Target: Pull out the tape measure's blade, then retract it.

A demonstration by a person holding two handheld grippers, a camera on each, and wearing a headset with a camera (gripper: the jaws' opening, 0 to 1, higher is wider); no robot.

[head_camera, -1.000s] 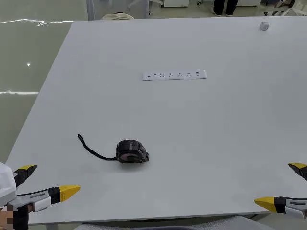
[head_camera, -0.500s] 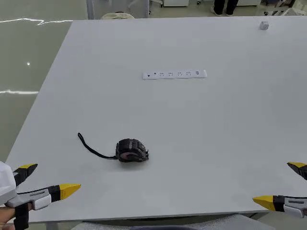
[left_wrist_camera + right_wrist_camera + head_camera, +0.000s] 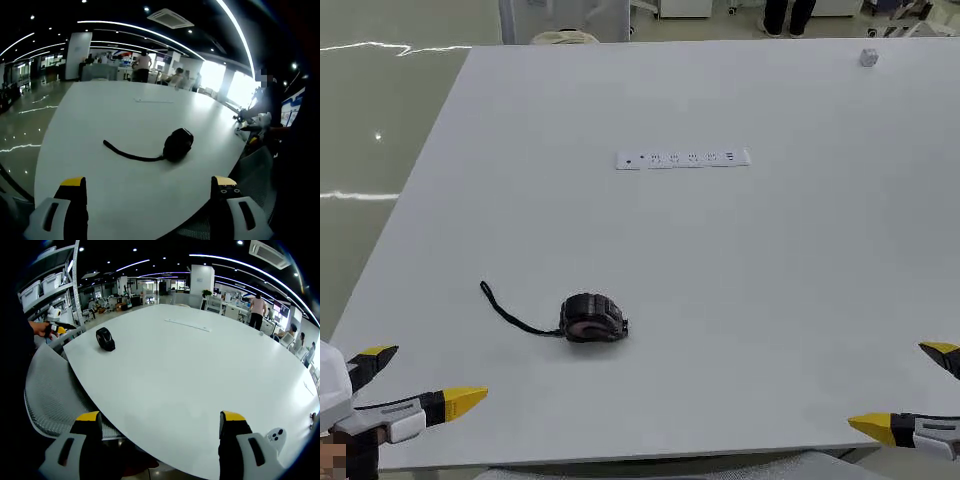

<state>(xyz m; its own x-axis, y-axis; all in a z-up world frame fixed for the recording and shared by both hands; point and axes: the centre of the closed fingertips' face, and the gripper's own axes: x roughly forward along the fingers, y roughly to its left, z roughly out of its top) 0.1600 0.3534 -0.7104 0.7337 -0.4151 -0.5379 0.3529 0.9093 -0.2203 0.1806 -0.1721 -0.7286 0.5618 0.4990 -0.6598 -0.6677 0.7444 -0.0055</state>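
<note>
White power strip [image 3: 682,158], well beyond tape measure [image 3: 592,318]

White bench [image 3: 770,300], viewed from its near edge. A black tape measure [image 3: 592,318] rests near the front left, and its strap [image 3: 510,308] trails leftward along the surface. A white power strip [image 3: 682,159] lies flat mid-bench, well apart from the tape measure. A small grey object [image 3: 868,58] sits near the far right edge.
</note>
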